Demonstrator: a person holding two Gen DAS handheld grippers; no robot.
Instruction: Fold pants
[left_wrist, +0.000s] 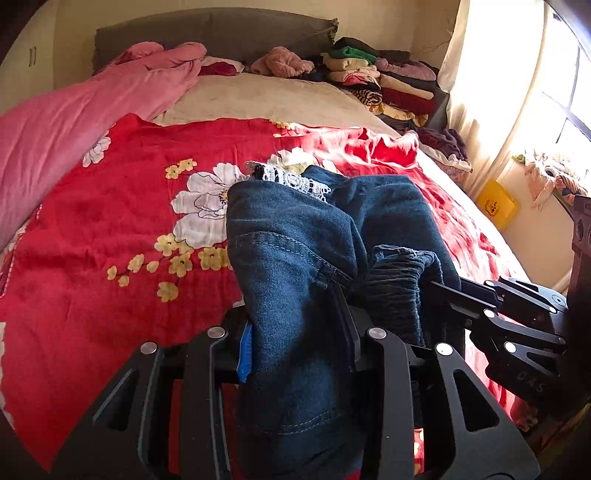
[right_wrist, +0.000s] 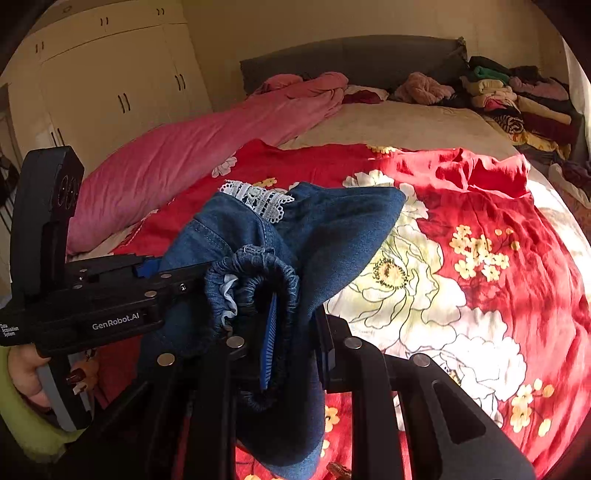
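Dark blue denim pants (left_wrist: 295, 229) with a white lace trim (left_wrist: 295, 181) hang bunched above the red floral bedspread (left_wrist: 129, 221). My left gripper (left_wrist: 295, 332) is shut on a thick fold of the denim. My right gripper (left_wrist: 439, 291) comes in from the right and pinches the gathered elastic waistband (left_wrist: 395, 280). In the right wrist view the right gripper (right_wrist: 295, 343) is shut on the waistband (right_wrist: 255, 273), its blue pad (right_wrist: 269, 339) pressed against the cloth. The left gripper (right_wrist: 184, 277) clamps the pants (right_wrist: 340, 221) from the left, held by a hand (right_wrist: 26, 373) in a green sleeve.
A pink duvet (left_wrist: 55, 140) lies along the bed's left side. Stacks of folded clothes (left_wrist: 369, 74) sit at the headboard corner. A bright curtained window (left_wrist: 561, 92) is on the right and a cream wardrobe (right_wrist: 110, 85) on the left. The floral spread (right_wrist: 480, 258) lies flat below.
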